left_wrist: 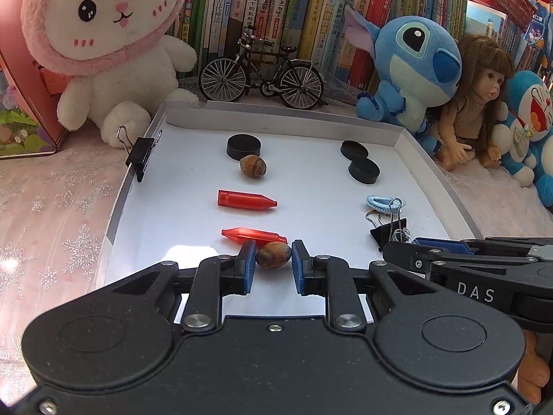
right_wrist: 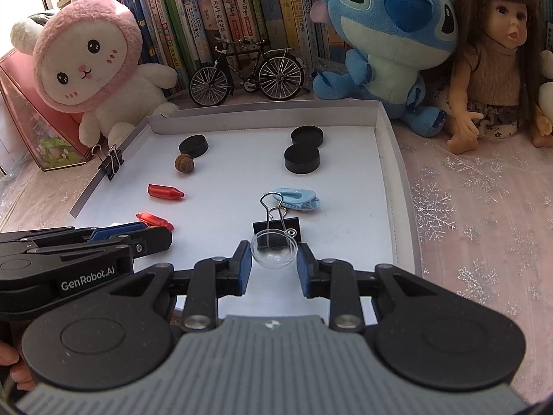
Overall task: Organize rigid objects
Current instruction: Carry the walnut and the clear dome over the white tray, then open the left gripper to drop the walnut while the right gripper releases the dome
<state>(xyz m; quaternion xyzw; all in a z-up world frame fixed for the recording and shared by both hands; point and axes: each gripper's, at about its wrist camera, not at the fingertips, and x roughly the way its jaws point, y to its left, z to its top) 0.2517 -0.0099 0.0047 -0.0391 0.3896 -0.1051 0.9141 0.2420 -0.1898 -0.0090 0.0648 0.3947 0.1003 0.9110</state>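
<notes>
My left gripper [left_wrist: 273,249] is shut on a brown nut [left_wrist: 273,257], low over the near part of the white tray [left_wrist: 283,117]. My right gripper [right_wrist: 273,247] is shut on a clear plastic half-dome [right_wrist: 274,254], just in front of a black binder clip [right_wrist: 276,224]. Lying on the tray are two red bullet-shaped pieces [left_wrist: 247,200] [left_wrist: 252,234], a second nut [left_wrist: 253,166], three black pucks [left_wrist: 243,145] [left_wrist: 354,148] [left_wrist: 363,170] and a pale blue hair clip [right_wrist: 297,199]. The nearer red piece lies just beyond my left fingertips.
Another binder clip [left_wrist: 141,155] is clamped on the tray's left rim. Behind the tray stand a model bicycle [left_wrist: 262,76], a pink-hooded rabbit plush [left_wrist: 110,34], a blue plush [left_wrist: 408,69], a doll [right_wrist: 490,62] and a row of books. A snowflake cloth covers the table.
</notes>
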